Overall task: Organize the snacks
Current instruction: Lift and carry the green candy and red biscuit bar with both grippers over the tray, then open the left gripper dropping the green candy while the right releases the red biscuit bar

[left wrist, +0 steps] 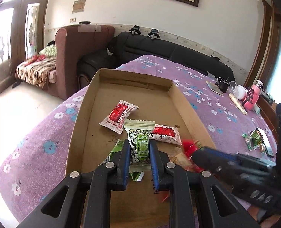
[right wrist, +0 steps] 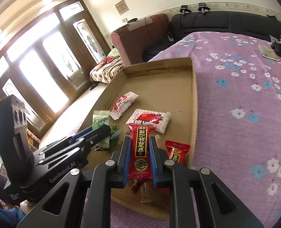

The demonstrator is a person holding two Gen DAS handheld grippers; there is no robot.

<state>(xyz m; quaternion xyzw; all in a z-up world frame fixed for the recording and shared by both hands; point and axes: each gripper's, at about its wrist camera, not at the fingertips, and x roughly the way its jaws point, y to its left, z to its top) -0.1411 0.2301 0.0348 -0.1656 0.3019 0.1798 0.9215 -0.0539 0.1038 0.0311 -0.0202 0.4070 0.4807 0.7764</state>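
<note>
A shallow cardboard tray [left wrist: 159, 102] [right wrist: 194, 87] lies on the purple flowered cloth. Two white-and-red packets [left wrist: 118, 115] [left wrist: 164, 134] rest inside it; the right wrist view shows the same two packets [right wrist: 123, 102] [right wrist: 150, 119]. My left gripper [left wrist: 139, 152] is shut on a green-and-white snack packet [left wrist: 140, 146], held over the tray's near part. My right gripper [right wrist: 140, 152] is shut on a long red packet [right wrist: 140, 152] with a black label, also over the tray. A small red packet [right wrist: 176, 151] lies by the tray's right wall. Another green packet [left wrist: 114, 151] lies under the left fingers.
Loose green wrappers [left wrist: 256, 138] lie on the cloth at the right. Farther back stand a pink bottle [left wrist: 253, 98], a white jar [left wrist: 240, 92], a stick [left wrist: 237, 103] and black clips [left wrist: 223, 84]. A black sofa [left wrist: 178, 53] and a brown armchair [left wrist: 79, 57] stand beyond the table.
</note>
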